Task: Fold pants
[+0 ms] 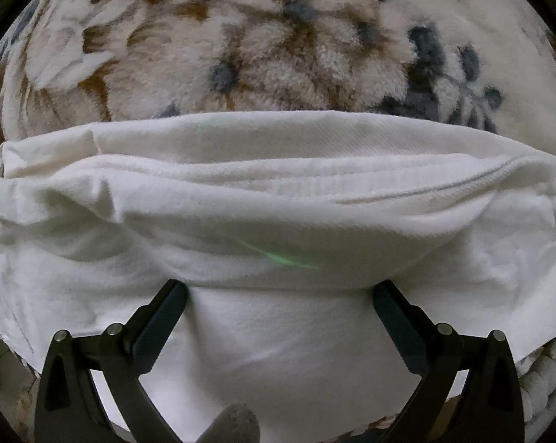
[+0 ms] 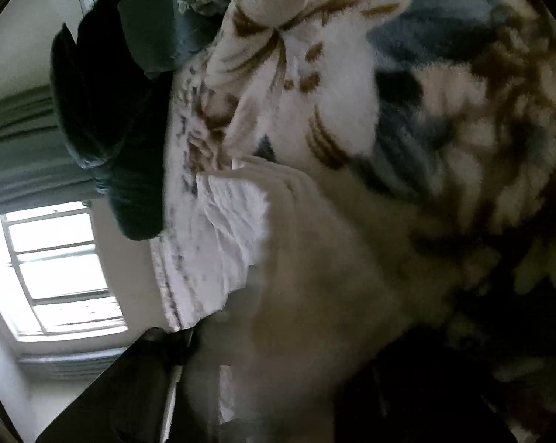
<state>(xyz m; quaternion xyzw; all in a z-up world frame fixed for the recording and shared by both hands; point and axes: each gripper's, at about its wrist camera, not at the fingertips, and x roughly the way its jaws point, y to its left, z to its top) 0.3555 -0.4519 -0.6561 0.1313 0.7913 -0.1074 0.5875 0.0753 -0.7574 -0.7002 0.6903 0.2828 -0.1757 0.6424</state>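
Softly bunched white pants (image 1: 278, 199) on plush floral blanket (image 1: 241, 48) — left hand-held gripper (image 1: 279, 295) spread wide, right's state unclear.

Left gripper (image 1: 278, 295): two black, wedge-shaped plastic fingers (image 1: 159, 325), each carried on black linkage arms. Silver round pivot screws (image 1: 114, 329) sat behind the fingers. Right gripper (image 2: 278, 387): dark and blurred.

We are looking at white pants (image 1: 278, 221) lying bunched in thick horizontal folds across the middle and lower part of the left wrist view, a ribbed band running along the upper fold. In the right wrist view they are showing blurred at lower center (image 2: 314, 258).
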